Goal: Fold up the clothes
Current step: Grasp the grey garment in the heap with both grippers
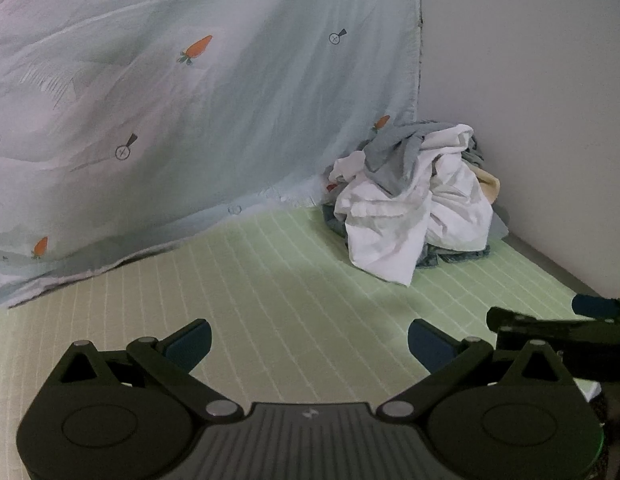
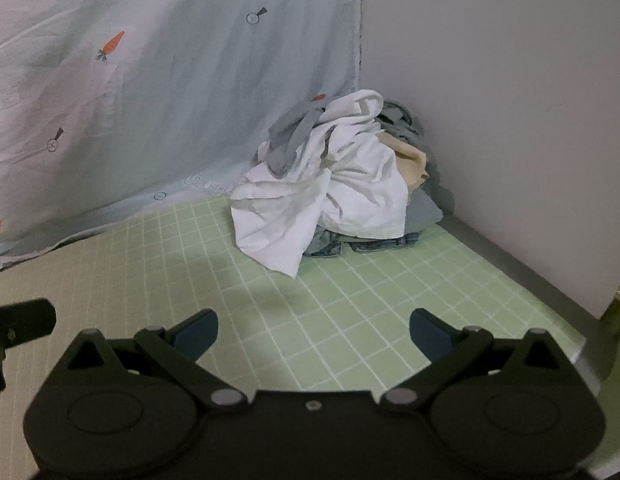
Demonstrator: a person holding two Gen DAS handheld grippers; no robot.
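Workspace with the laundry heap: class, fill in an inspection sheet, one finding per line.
Surface: green grid mat, bare in front of the grippers.
Job's things: unfolded clothes pile in the far corner; white garment on top, grey piece draped over it, denim underneath.
Clutter: nothing seen.
Grippers: left gripper and right gripper both open, empty.
Cables: nothing seen.
Surroundings: carrot-print sheet hanging behind, plain wall on the right.

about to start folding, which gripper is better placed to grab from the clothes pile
Probably the right gripper. The clothes pile sits almost straight ahead of it, while it lies off to the right of the left gripper. Both are open and empty above the green mat.
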